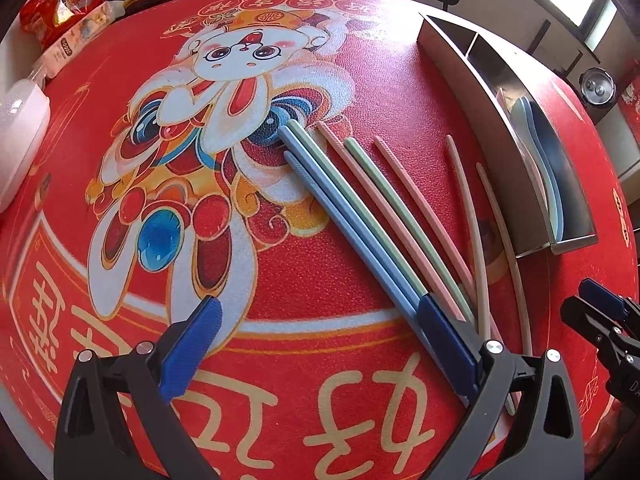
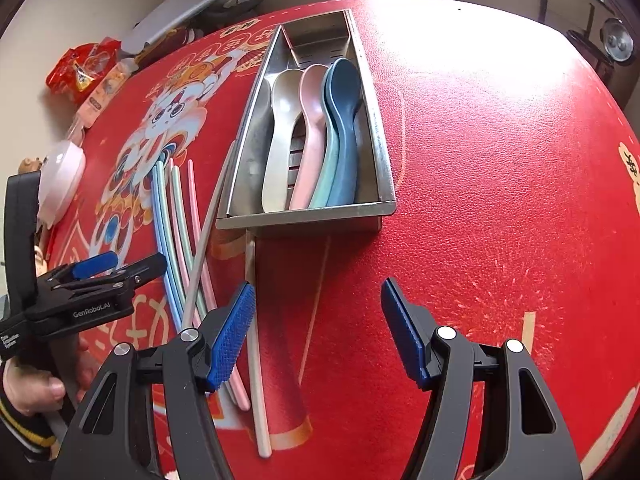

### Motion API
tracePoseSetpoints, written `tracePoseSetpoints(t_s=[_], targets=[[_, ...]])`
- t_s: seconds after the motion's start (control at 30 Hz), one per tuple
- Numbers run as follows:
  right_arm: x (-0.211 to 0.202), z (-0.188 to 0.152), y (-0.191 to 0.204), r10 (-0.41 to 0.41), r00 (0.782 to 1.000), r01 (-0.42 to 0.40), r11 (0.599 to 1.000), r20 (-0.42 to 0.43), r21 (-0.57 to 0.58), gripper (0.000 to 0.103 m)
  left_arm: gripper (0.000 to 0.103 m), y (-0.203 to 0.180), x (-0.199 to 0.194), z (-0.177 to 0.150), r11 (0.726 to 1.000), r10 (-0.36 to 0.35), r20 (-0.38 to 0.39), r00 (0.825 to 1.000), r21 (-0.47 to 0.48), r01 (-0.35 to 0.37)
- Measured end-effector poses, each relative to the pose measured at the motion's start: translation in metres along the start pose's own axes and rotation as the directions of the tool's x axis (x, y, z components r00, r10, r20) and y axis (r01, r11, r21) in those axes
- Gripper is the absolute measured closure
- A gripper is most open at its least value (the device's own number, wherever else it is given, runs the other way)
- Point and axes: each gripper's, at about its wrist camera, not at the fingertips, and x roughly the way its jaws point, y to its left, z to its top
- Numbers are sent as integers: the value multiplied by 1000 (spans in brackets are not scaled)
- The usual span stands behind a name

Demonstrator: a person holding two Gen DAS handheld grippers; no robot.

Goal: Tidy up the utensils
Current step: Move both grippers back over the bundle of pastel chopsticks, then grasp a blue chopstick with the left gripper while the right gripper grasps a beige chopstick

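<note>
bare mat point(image 2: 500, 200) right of tray point(image 2: 382, 148), chopsticks point(image 1: 360, 216) crowding left

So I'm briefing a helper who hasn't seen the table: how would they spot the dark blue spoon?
Find the steel tray on the red tablecloth. Four spoons lie side by side in its nearer compartment. The dark blue spoon is the rightmost, against the right wall, the only dark one beside teal, pink and beige.
</note>
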Motion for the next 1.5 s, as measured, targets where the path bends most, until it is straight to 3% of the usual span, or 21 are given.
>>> tracePoseSetpoints(t_s=[0.67,0.83,0.93,1.03,1.1,1.2,1.37,1.5], targets=[[-2,0,-2,14,1000,-14,1000,3,9,40,8,-2,-11,-10,998,63,-25,998,-25,-63],[-3,-2,-3,15,1000,-15,1000,2,15,40,34,-12,-11,-6,998,63,-31,998,18,-63],[-3,-2,-4,14,1000,-14,1000,4,16,40,35,-12,-11,-4,998,59,-26,998,8,-58],[-3,-2,-4,19,1000,-19,1000,4,18,40,44,-13,-12,-4,999,46,-15,999,28,-45],[-3,-2,-3,22,1000,-22,1000,0,14,40,62,-14,-14,-5,998,34,-3,999,44,-34],[-1,-3,-1,29,1000,-29,1000,-8,8,40,77,-8,-15,-4,999,20,-2,1000,47,-20],[4,-5,6,35,999,-36,999,-18,-18,40,84,8,-17,-5,997,-54,-3,999,51,54],[11,-6,18,34,999,-37,997,-35,-68,60,85,15,-19,-9,992,-106,-4,994,74,106]])
